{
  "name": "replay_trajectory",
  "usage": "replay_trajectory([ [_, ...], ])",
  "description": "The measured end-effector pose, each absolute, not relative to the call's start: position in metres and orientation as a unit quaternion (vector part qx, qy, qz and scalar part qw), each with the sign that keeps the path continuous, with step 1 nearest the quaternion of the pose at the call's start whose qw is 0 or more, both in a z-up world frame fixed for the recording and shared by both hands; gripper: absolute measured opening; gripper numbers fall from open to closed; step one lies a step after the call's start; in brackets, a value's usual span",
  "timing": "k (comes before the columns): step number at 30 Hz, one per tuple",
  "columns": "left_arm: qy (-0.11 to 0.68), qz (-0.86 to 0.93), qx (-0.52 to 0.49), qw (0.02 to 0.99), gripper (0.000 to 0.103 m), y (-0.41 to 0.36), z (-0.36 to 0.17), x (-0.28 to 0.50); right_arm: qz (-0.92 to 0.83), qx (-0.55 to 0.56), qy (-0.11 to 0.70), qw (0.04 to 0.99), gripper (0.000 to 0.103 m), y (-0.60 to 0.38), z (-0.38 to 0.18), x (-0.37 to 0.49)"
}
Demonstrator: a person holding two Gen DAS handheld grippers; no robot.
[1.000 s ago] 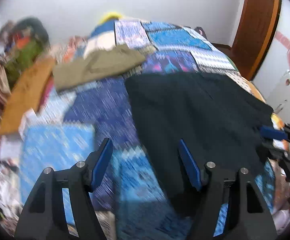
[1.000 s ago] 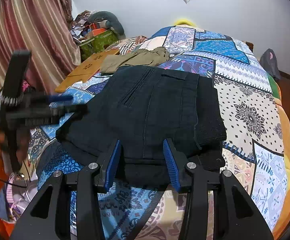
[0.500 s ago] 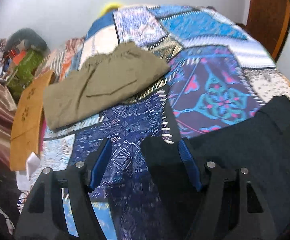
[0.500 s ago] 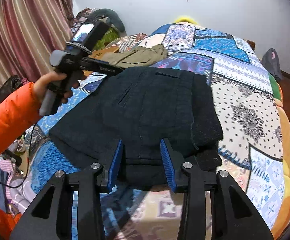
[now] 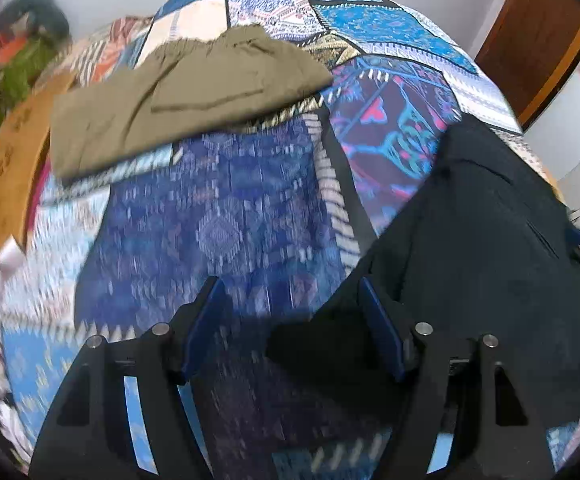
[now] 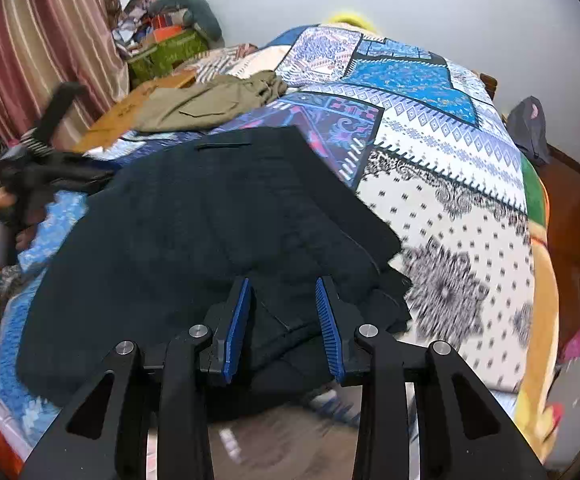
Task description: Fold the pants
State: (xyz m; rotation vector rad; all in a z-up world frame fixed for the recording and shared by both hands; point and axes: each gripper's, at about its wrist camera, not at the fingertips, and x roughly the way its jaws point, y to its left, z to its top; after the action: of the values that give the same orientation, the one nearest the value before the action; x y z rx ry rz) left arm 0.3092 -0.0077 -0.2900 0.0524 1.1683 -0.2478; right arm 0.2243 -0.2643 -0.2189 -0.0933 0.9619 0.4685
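On patchwork bedspread (image 6: pixel 470 184): black pants (image 6: pixel 194 216) folded, soft, thick, limp. Left gripper (image 5: pixel 290 320) wide open beside edge, empty. Right gripper (image 6: pixel 284 304) part-open over near hem, grasping nothing. Best pinch: layered hem edges.

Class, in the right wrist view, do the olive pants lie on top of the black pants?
No. The olive pants lie apart, farther up the bed than the black pants.

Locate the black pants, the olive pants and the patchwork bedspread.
black pants (image 6: pixel 210 216): right wrist view, flat middle.
olive pants (image 5: pixel 178 96): left wrist view, centre panel.
patchwork bedspread (image 6: pixel 470 208): right wrist view, bare white patch.
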Motion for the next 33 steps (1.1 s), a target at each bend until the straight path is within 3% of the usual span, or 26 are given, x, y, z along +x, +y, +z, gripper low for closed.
replay_trajectory([
  [9, 0.55, -0.116, -0.067, 0.824, 0.07, -0.006, -0.29, 0.243, 0.223, -0.056, 0.483, 0.845, 0.029, -0.259, -0.226, 0.278],
  [15, 0.509, -0.097, -0.032, 0.855, 0.059, -0.008, -0.252, 0.241, 0.206, -0.047, 0.453, 0.866, 0.037, -0.266, -0.193, 0.244],
  [19, 0.474, -0.13, -0.019, 0.871, 0.027, -0.02, -0.218, 0.245, 0.216, -0.031, 0.424, 0.879, 0.037, -0.264, -0.173, 0.213],
  [20, 0.468, -0.148, -0.016, 0.871, 0.024, -0.028, -0.211, 0.246, 0.219, -0.029, 0.42, 0.88, 0.037, -0.261, -0.171, 0.209],
  [27, 0.479, -0.219, 0.008, 0.85, 0.024, -0.096, -0.219, 0.249, 0.241, -0.018, 0.437, 0.867, 0.037, -0.225, -0.197, 0.188],
  [33, 0.474, -0.174, 0.097, 0.857, 0.025, -0.125, -0.249, 0.265, 0.236, 0.015, 0.436, 0.868, 0.037, -0.239, -0.207, 0.171],
])
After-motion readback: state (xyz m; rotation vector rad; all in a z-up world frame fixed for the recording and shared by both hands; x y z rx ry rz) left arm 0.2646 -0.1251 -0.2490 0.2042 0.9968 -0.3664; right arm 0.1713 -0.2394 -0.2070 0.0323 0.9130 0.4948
